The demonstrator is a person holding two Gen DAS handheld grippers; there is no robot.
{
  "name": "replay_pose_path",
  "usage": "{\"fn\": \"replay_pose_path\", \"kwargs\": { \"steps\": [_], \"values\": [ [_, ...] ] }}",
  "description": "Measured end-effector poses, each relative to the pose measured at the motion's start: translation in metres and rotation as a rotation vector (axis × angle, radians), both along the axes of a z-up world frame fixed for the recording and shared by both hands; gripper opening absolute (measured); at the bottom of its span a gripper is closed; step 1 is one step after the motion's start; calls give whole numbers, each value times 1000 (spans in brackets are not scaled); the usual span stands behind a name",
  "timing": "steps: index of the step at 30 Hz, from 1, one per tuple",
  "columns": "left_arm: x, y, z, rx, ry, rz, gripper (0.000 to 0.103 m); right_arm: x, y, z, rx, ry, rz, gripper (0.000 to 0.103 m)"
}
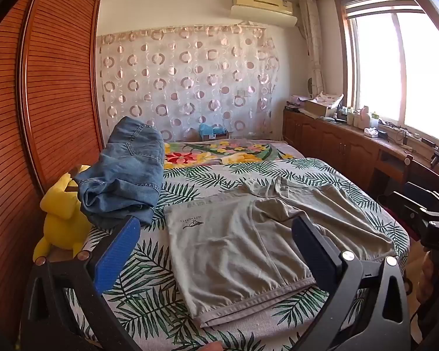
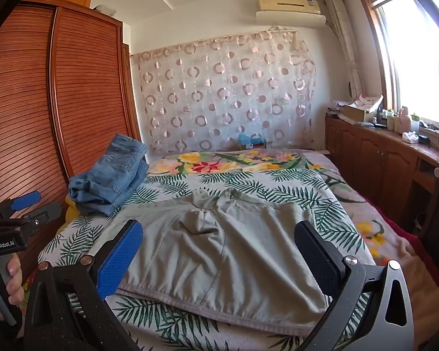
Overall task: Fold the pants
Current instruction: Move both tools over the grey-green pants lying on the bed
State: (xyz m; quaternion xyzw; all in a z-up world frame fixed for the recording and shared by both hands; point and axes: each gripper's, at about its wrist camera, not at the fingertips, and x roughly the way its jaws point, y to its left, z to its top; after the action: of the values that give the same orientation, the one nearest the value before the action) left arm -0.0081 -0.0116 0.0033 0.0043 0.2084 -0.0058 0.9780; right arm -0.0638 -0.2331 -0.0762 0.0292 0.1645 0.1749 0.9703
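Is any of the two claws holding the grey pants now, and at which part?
Nothing is held. The left claw and right claw are both open above the grey pants, not touching them.

— Colours noted on the bed?
— Grey-green pants (image 2: 219,251) are laid on a sheet (image 2: 172,316) printed with green palm leaves on pale grey. Blue jeans (image 1: 125,175) and a yellow toy (image 1: 61,219) are recorded.
— Elsewhere?
— A floral blanket (image 2: 219,161); a curtain (image 2: 225,96) patterned with pink rings; blue pads (image 2: 120,257).
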Motion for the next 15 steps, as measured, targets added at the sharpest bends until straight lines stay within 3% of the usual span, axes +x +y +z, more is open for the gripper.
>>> {"fn": "replay_pose_path", "kwargs": {
  "steps": [15],
  "values": [
    [0, 0, 0, 0, -1, 0, 103, 0, 0, 0, 8, 6, 1, 103]
  ]
}}
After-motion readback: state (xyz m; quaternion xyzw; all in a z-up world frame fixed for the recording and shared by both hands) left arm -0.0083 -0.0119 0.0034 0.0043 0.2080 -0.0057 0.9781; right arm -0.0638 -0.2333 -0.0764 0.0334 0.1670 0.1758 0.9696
